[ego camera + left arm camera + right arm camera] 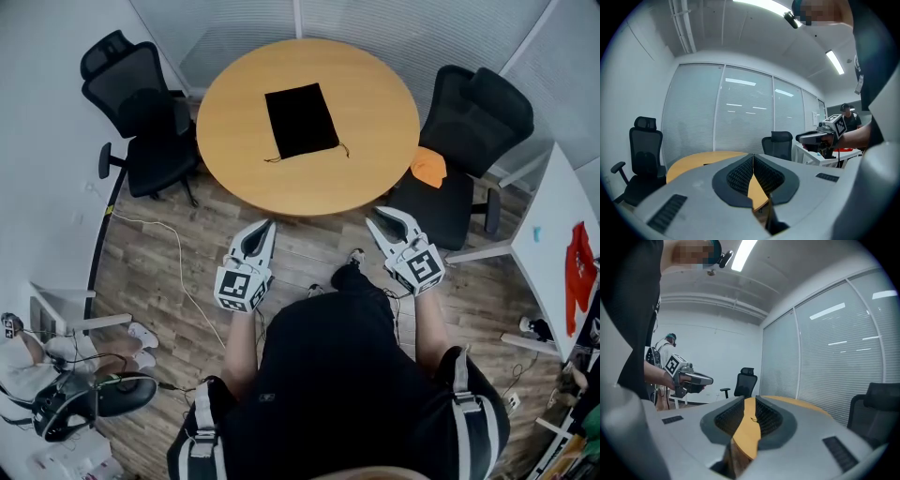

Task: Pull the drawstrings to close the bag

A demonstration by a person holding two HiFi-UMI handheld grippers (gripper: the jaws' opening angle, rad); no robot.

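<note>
Round table (375, 103) holds black bag (300, 120), office chairs (142, 108) flanking it.

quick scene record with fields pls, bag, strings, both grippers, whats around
table: round wooden top
bag: black drawstring bag, lying flat near the table's middle
drawstrings: thin cords trailing out both sides of the bag's near end, slack, untouched
left gripper: held low over the floor, short of the table, jaw tips together, empty
right gripper: beside it, also short of the table, jaws slightly apart, empty
surroundings: black office chair at the left; another chair at the right with an orange item on its seat
task state: not begun
</note>
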